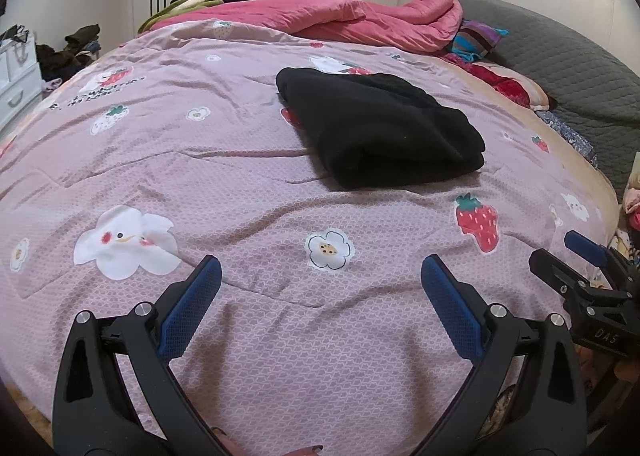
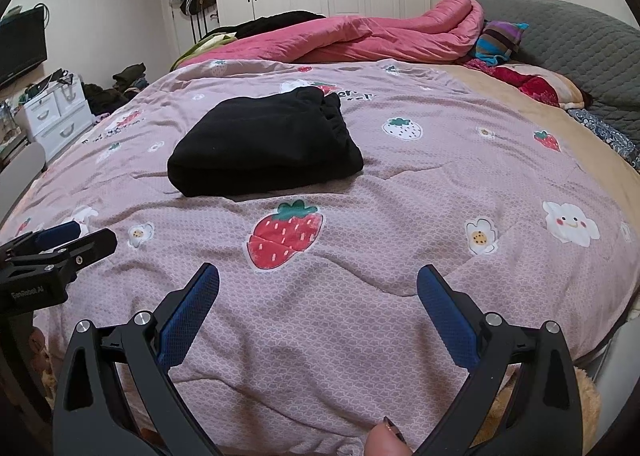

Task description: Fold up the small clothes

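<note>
The black garment (image 1: 380,128) (image 2: 264,144) lies folded into a compact bundle on the pink strawberry-print quilt (image 1: 248,184) (image 2: 360,264), near the bed's middle. Both grippers hover above the quilt's near edge, well apart from it: the left gripper (image 1: 320,268) and right gripper (image 2: 318,276) each have jaws spread wide, holding nothing.

The black folded garment (image 1: 376,128) is covering part of a strawberry print on the pink bedspread (image 1: 240,184), and its inner layers are lying out of sight. In the left wrist view the right gripper (image 1: 580,260) is running off the right edge, leaving its jaw spacing unreadable there. In the right wrist view the left gripper (image 2: 60,236) is being cut by the left edge. Printed lettering on the bedspread is appearing too blurred to read.
</note>
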Demonstrator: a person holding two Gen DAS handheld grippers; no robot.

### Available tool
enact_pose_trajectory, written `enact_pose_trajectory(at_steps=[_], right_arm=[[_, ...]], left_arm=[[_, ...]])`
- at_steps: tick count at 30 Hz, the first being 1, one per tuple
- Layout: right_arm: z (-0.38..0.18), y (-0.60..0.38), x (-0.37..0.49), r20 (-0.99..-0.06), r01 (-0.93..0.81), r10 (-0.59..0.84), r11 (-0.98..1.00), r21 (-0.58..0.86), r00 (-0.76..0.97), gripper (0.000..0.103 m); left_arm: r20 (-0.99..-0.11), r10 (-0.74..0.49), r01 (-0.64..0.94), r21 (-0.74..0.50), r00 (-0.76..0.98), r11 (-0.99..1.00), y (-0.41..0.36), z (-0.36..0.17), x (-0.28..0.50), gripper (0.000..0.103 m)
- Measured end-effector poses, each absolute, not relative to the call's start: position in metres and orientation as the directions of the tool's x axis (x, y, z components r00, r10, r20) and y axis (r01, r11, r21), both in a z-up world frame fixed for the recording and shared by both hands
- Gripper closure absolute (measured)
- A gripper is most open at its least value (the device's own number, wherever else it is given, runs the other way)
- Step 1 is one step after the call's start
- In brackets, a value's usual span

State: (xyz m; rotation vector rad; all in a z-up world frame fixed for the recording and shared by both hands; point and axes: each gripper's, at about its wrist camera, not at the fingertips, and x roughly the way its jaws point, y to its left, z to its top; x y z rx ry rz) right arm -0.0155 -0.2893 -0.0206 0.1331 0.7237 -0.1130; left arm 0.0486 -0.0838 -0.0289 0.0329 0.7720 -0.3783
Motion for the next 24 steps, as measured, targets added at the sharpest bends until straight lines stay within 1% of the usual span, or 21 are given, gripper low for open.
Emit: enact_pose_trajectory(at_steps=[24], right_arm=[[-0.0214, -0.2888, -0.0151, -0.667, 0.149, -0.062, 0.986, 0.075, 0.742, 0.004]], left_arm=[[-0.685, -0.3, 0.323, -0.099, 0.664, 0.941, -0.0827, -0.0266, 0.0492, 0.009]])
